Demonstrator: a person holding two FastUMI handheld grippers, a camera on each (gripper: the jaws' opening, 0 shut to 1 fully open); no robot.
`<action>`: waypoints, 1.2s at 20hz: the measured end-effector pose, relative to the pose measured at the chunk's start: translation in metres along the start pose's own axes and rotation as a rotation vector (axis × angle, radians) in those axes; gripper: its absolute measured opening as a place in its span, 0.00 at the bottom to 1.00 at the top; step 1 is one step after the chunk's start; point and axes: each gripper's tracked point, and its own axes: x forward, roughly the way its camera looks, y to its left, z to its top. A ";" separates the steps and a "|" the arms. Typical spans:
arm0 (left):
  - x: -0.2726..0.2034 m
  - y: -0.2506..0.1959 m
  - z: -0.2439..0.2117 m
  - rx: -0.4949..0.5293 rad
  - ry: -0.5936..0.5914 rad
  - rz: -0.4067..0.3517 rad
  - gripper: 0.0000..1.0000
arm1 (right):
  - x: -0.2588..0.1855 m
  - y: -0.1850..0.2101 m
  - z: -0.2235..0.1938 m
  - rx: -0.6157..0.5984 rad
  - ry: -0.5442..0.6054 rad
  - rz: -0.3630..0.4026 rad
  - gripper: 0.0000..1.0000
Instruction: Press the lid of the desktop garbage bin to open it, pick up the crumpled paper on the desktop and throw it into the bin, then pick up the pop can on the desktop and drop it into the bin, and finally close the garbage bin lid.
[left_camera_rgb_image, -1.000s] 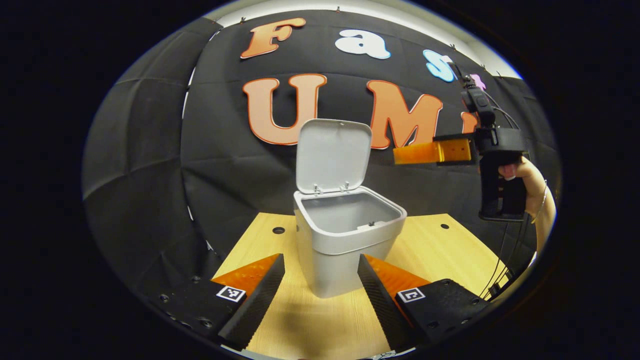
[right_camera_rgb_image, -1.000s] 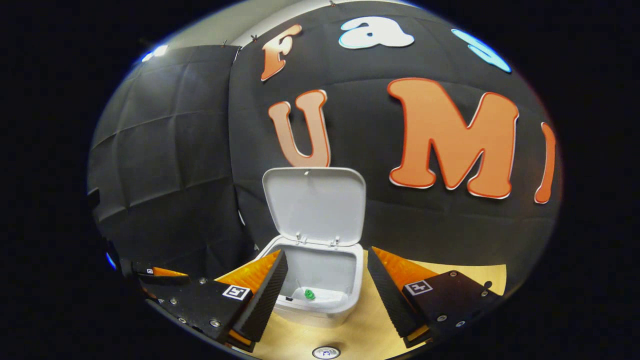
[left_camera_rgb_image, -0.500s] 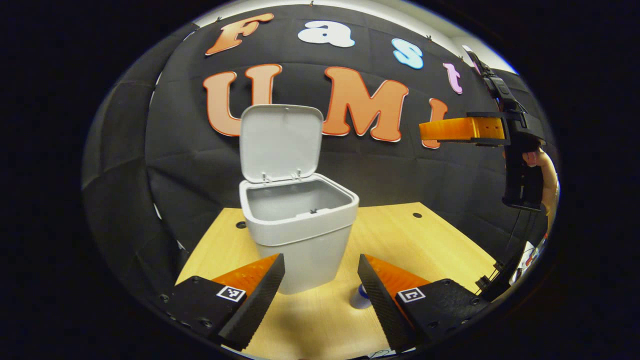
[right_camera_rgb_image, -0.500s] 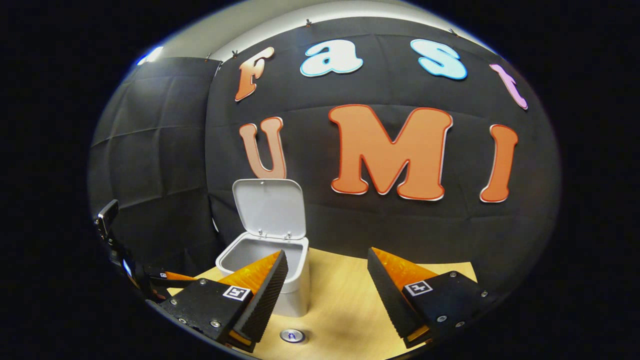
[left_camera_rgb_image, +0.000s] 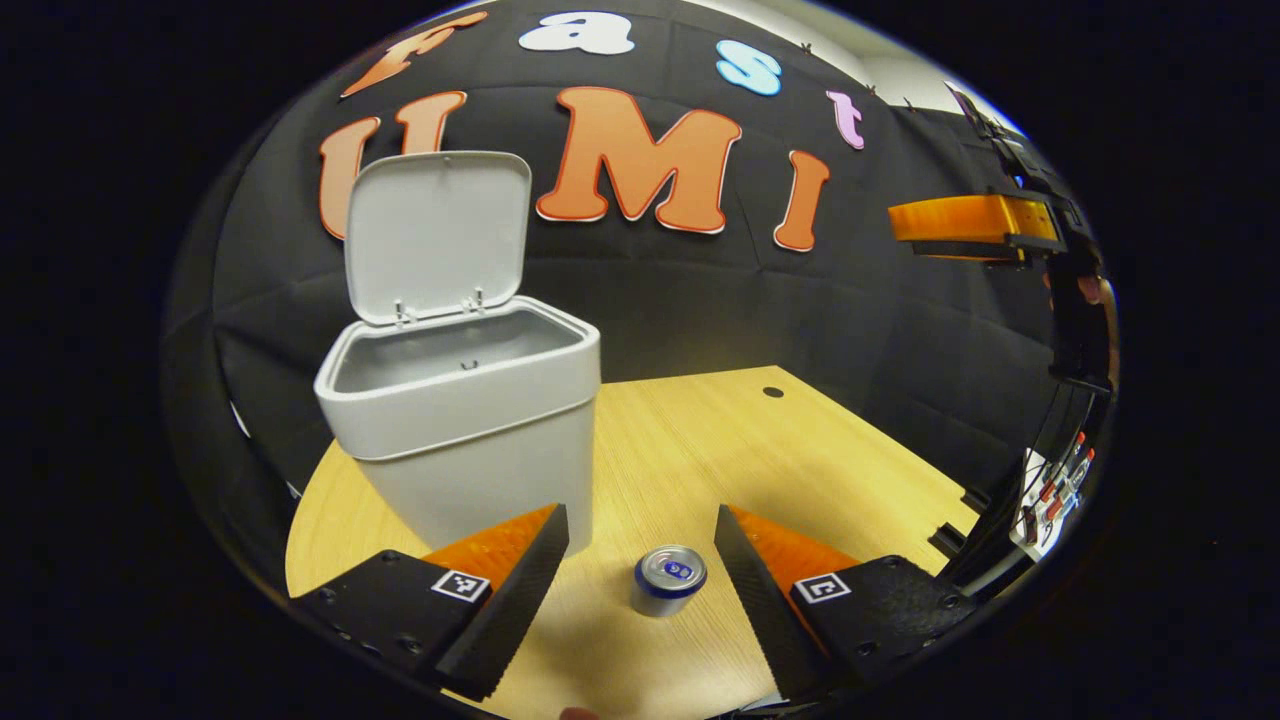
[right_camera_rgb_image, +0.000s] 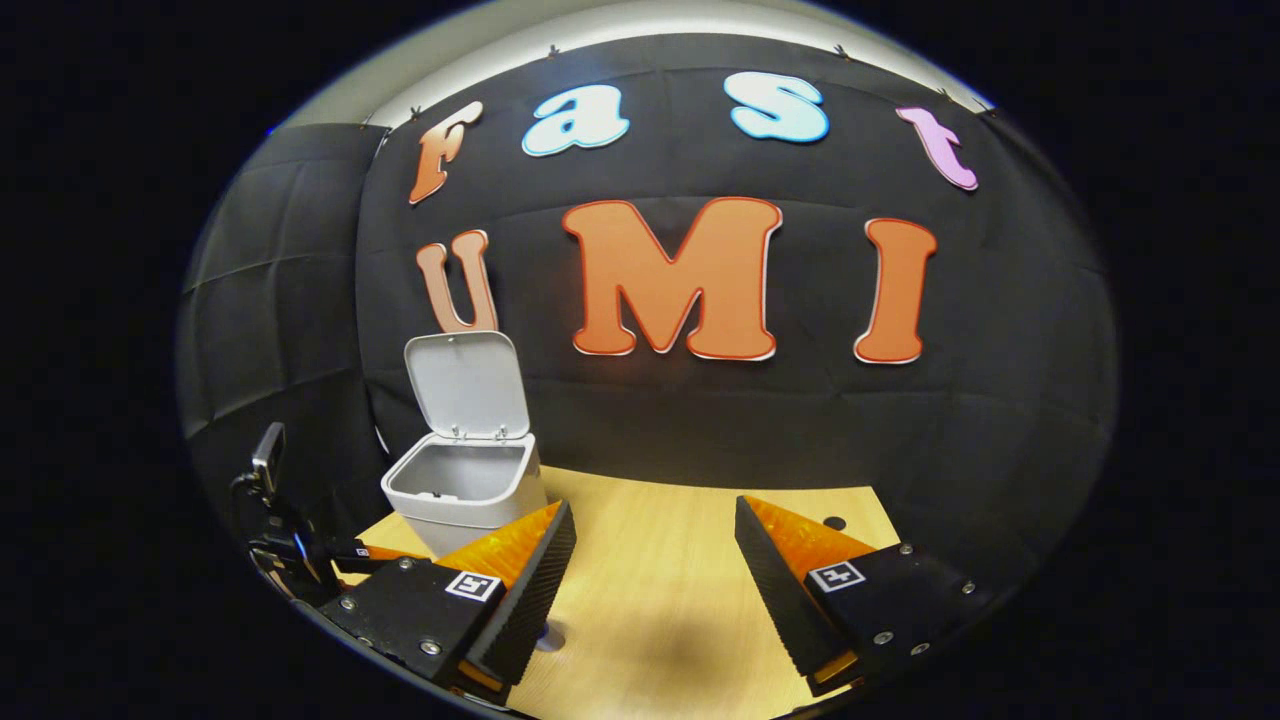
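The grey bin (left_camera_rgb_image: 470, 420) stands on the wooden desk (left_camera_rgb_image: 760, 450) with its lid (left_camera_rgb_image: 435, 232) swung up; the part of its inside that I see looks bare. A pop can (left_camera_rgb_image: 668, 578) stands upright on the desk, right of the bin. My left gripper (left_camera_rgb_image: 638, 580) is open just above the desk, the can between its fingers and untouched. In the right gripper view the bin (right_camera_rgb_image: 465, 488) sits far left with its lid (right_camera_rgb_image: 468, 385) up, and my right gripper (right_camera_rgb_image: 650, 590) hovers open over bare wood. The right gripper (left_camera_rgb_image: 975, 220) is also high at the right of the left gripper view.
The booth's black cloth wall closes the back and sides. The desk has small round holes (left_camera_rgb_image: 772, 392) near its far edge. Cables and a bracket (left_camera_rgb_image: 1040, 500) hang off the desk's right side. The other gripper's body (right_camera_rgb_image: 285, 540) is at the lower left of the right gripper view.
My left gripper swung right and lower, bringing the pop can between its fingers. My right gripper pulled back up and away from the bin, which shrank toward the left.
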 end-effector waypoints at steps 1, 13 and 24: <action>0.009 -0.004 -0.007 0.008 0.011 -0.008 0.94 | -0.004 -0.009 -0.007 0.003 0.009 -0.015 1.00; 0.088 -0.027 -0.102 0.061 0.178 -0.036 0.96 | -0.025 -0.055 -0.049 0.039 0.096 -0.091 0.96; 0.126 -0.018 -0.142 0.069 0.216 0.014 0.85 | -0.024 -0.045 -0.068 0.071 0.158 -0.072 0.96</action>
